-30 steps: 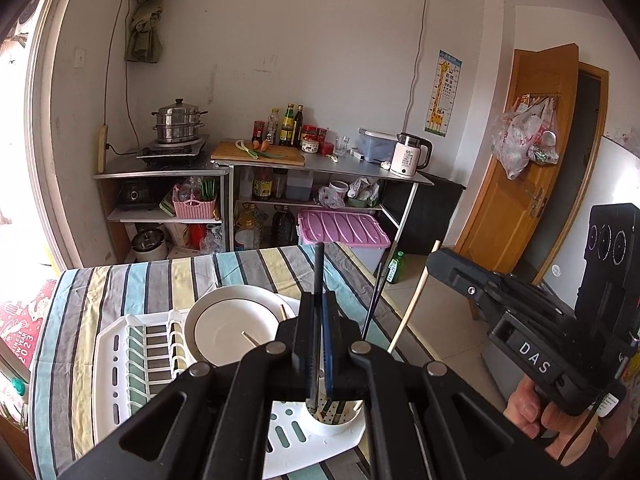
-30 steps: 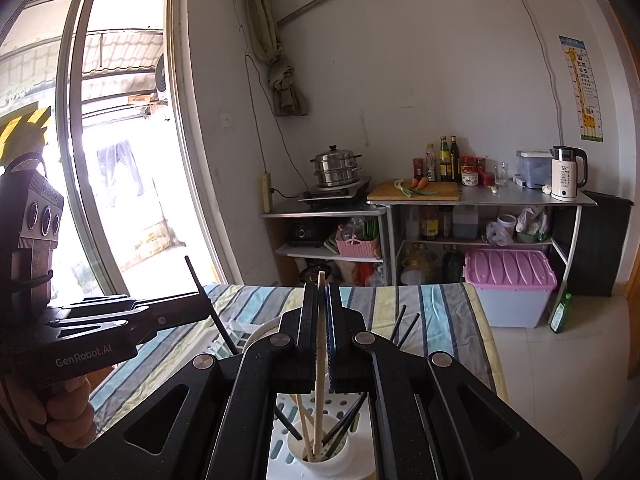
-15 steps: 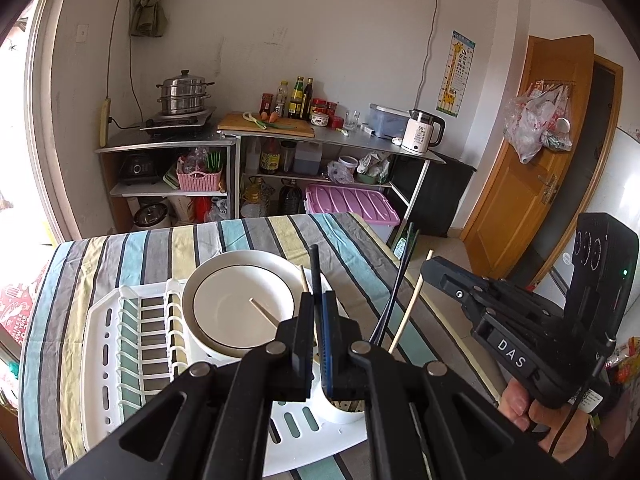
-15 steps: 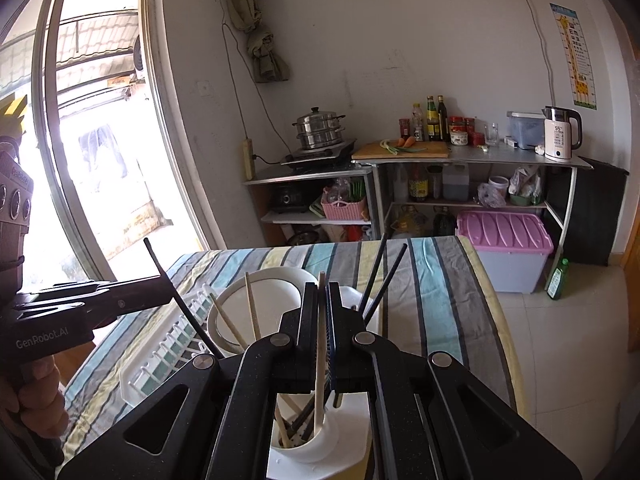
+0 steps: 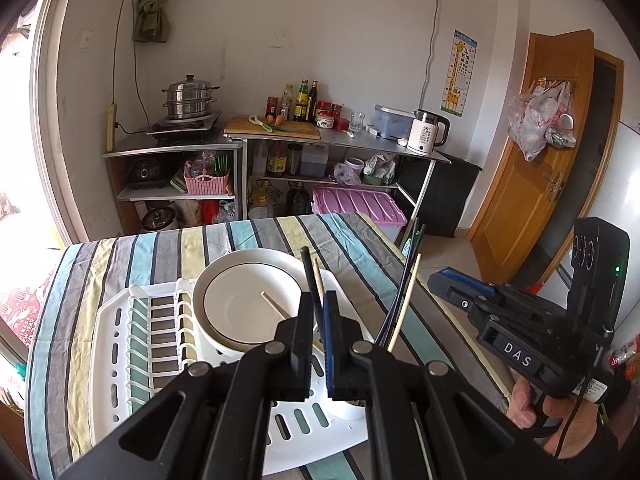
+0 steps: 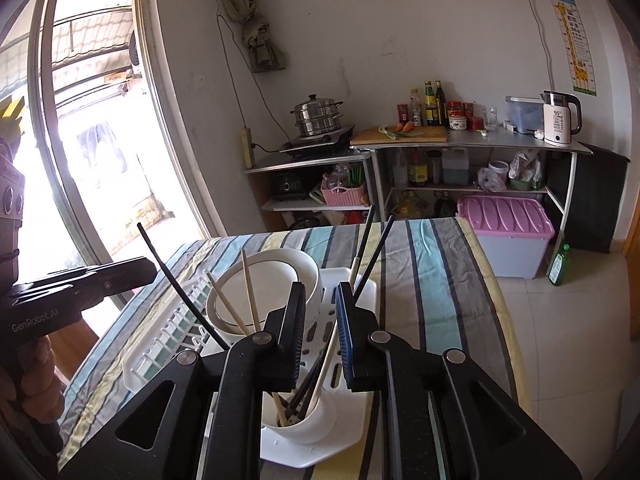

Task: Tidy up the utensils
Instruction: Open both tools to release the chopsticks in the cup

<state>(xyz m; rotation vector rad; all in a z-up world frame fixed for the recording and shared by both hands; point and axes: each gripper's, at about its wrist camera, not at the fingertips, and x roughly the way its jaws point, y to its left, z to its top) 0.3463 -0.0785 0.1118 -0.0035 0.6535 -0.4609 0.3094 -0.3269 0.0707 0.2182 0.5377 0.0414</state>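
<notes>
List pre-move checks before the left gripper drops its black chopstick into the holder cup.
1. Left gripper shut on black chopstick: ok.
2. Right gripper open, gripping nothing: ok.
3. Right gripper clear of holder cup: not ok, the cup's chopsticks rise between its fingers.
4. Cup upright in dish rack: ok.
5. Free room in cup: cannot tell, fingers hide part of it.

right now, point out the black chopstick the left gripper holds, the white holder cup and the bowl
black chopstick [image 5: 309,270], left wrist view, upper shaft
white holder cup [image 6: 316,420], right wrist view, outer wall
bowl [image 5: 244,304], left wrist view, inner bottom
</notes>
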